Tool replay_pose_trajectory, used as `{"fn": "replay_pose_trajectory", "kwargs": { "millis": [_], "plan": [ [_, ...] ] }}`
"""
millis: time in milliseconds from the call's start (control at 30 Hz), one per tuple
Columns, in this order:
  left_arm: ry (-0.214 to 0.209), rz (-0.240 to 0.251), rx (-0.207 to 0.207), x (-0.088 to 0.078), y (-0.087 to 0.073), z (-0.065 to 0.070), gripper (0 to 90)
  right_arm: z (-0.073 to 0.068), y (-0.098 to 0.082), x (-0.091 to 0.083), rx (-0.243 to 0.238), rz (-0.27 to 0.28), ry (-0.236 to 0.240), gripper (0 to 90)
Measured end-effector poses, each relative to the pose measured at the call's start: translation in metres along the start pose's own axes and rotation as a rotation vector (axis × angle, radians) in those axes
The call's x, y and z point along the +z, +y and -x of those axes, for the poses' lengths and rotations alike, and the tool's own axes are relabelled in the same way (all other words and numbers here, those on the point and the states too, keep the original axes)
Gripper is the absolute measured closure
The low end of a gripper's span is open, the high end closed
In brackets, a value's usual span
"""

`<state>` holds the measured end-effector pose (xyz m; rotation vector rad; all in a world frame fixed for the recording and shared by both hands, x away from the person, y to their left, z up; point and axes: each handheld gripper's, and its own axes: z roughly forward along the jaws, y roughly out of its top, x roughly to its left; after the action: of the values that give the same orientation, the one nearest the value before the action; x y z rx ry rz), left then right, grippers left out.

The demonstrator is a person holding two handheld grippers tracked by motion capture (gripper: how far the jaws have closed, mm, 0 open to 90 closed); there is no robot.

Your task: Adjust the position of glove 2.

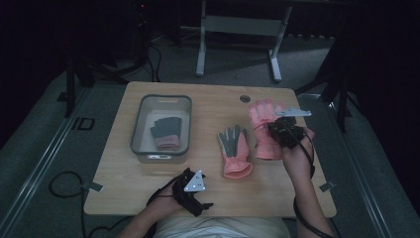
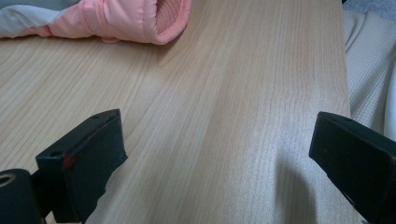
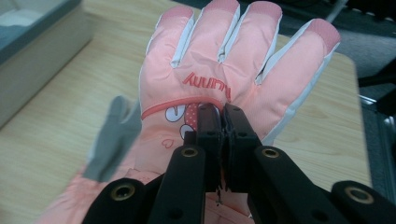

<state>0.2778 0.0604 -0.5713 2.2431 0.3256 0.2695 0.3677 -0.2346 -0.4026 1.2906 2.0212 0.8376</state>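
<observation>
Our right gripper point(image 3: 219, 116) is pinched tight on the back of the pink glove point(image 3: 219, 70), held at the table's right; our left gripper point(image 2: 210, 154) rests wide open, empty; with so thin a pinch, the glove may slip before reaching the bin point(image 1: 141, 106).

A pink glove point(image 3: 205, 88) with red lettering, a grey-palmed pink glove point(image 1: 234, 151), a light wood table point(image 1: 148, 183).

The high view looks forward and down over the whole surface point(image 1: 208, 193). The left gripper view skims low and close across its wood. The right gripper view sits tight behind a pink glove point(image 3: 219, 70), shared with the high view.
</observation>
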Motion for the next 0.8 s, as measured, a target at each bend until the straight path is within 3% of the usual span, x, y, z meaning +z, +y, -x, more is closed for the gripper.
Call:
{"fn": "replay_pose_trajectory", "kwargs": {
  "millis": [200,433,467,800],
  "plan": [
    [-0.001,0.002,0.003,0.0,0.0,0.001,3.1,-0.031,0.008,0.002,-0.03,-0.006,0.034,86.7],
    [0.0,0.0,0.008,0.0,0.0,0.001,3.0,-0.052,0.015,0.004,-0.044,-0.015,0.022,86.7],
    [0.001,-0.002,0.006,0.0,0.0,0.0,3.1,-0.062,0.015,0.008,-0.037,-0.024,0.018,86.7],
    [0.0,0.007,-0.001,-0.001,0.0,0.001,3.1,-0.085,0.004,0.039,-0.032,-0.104,0.02,86.7]
  ]
}}
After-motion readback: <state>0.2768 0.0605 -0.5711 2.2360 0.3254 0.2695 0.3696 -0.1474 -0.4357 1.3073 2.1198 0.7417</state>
